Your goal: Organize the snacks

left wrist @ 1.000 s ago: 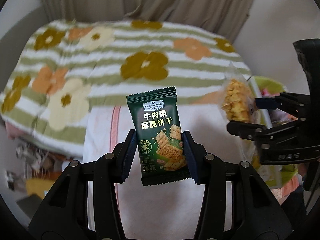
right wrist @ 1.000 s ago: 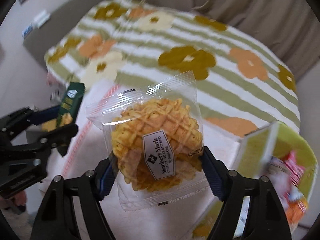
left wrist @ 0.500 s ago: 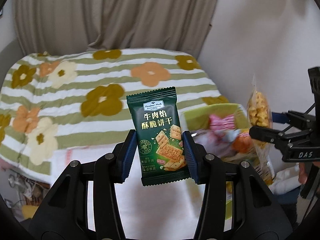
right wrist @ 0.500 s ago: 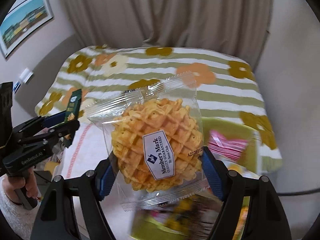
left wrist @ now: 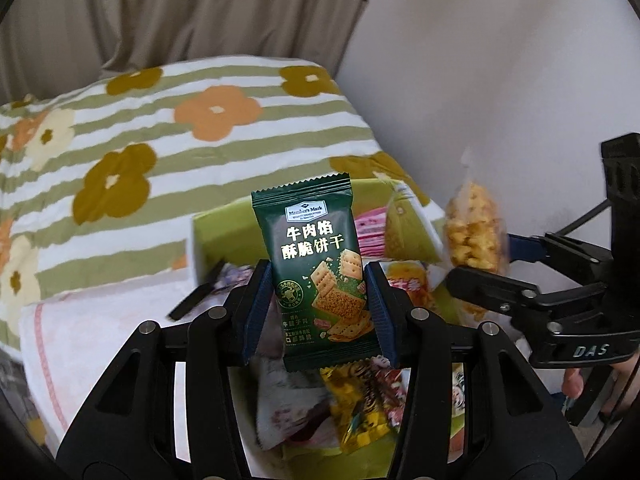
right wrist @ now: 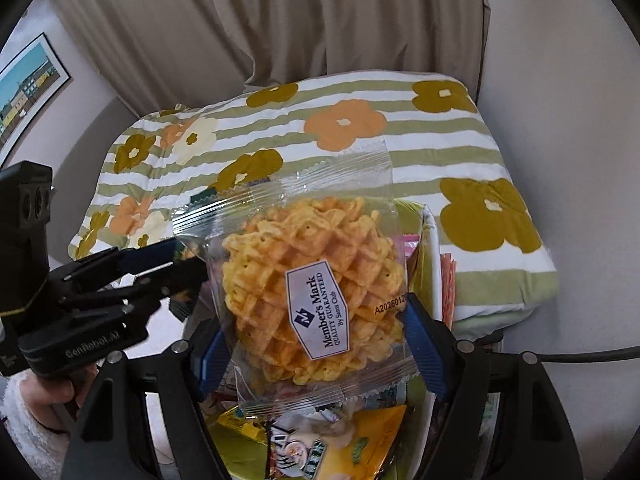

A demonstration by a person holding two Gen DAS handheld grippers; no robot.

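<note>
My left gripper (left wrist: 318,312) is shut on a dark green cracker packet (left wrist: 316,268), held upright above a green snack box (left wrist: 216,224) with several snack packets inside. My right gripper (right wrist: 312,344) is shut on a clear packet with a round yellow waffle cracker (right wrist: 308,300), also above the box (right wrist: 428,232). The right gripper and its waffle packet (left wrist: 474,232) show at the right of the left wrist view. The left gripper (right wrist: 176,264) shows at the left of the right wrist view.
The box stands on a white cloth (left wrist: 100,336) in front of a bed with a green-striped flower cover (left wrist: 160,128). A beige curtain (right wrist: 320,20) hangs behind, a white wall (left wrist: 500,60) is at the right, and a framed picture (right wrist: 24,92) at the left.
Both grippers have swung right from over the white cloth to above the green snack box, each still holding its packet. The box's contents now show below both packets.
</note>
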